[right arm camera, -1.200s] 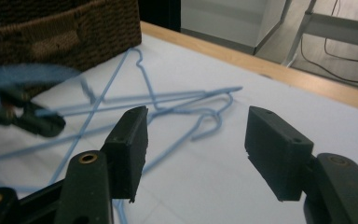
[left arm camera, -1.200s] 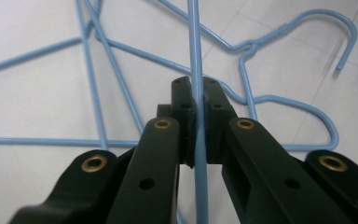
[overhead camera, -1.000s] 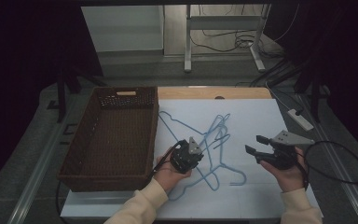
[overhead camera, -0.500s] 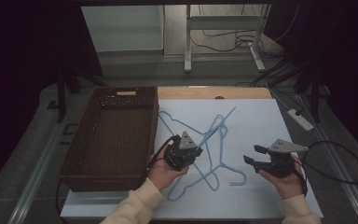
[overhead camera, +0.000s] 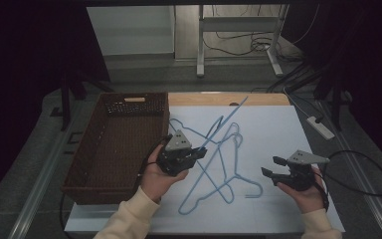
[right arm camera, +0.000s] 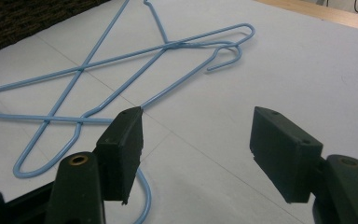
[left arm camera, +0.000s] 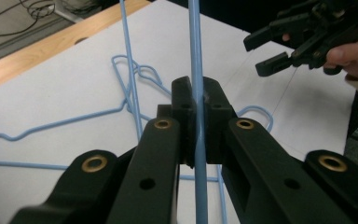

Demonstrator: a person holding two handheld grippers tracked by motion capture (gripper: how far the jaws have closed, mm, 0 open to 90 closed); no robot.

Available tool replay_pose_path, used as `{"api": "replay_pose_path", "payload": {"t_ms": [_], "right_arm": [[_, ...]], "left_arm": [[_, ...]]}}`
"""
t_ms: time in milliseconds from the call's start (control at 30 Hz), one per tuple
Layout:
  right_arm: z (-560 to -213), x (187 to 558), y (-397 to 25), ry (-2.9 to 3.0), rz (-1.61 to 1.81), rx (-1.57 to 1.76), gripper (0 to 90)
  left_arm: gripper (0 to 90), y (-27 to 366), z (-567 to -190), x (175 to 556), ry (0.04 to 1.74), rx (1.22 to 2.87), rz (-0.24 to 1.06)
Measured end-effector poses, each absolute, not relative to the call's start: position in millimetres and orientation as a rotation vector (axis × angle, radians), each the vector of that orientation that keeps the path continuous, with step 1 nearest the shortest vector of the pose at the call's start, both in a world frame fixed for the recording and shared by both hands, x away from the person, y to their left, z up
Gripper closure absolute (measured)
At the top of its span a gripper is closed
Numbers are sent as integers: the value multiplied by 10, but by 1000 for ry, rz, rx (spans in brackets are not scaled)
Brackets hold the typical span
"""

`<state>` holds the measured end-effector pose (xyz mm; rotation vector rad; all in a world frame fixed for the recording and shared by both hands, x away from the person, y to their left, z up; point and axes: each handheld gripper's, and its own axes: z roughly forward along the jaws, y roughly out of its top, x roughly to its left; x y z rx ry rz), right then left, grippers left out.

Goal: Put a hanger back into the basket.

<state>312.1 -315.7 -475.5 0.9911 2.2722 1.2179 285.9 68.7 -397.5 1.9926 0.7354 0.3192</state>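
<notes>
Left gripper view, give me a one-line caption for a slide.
Left gripper clamped on a blue wire hanger, with the open right gripper waiting above the white tabletop.

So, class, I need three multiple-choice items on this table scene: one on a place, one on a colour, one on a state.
1. Where is the wicker basket?
A. left of the white sheet
B. right of it
C. on top of it

2. What colour are the wire hangers?
A. red
B. light blue
C. green

3. How is the right hand-held gripper?
A. shut on a hanger
B. open, holding nothing
C. shut on the basket

Answers: 1 A, it stands by the sheet's left edge; 2 B, all wires look light blue; 3 B, its jaws stand apart over bare sheet.
</notes>
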Motion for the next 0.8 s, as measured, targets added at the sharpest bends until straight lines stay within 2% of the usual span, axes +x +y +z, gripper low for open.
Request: {"api": "replay_pose_path", "payload": {"t_ms": [800], "right_arm": [[-4775,3120,-3146,2276,1190,1001,352]], "left_arm": [[863,1366,-3714,2796,790,1907,369]]}}
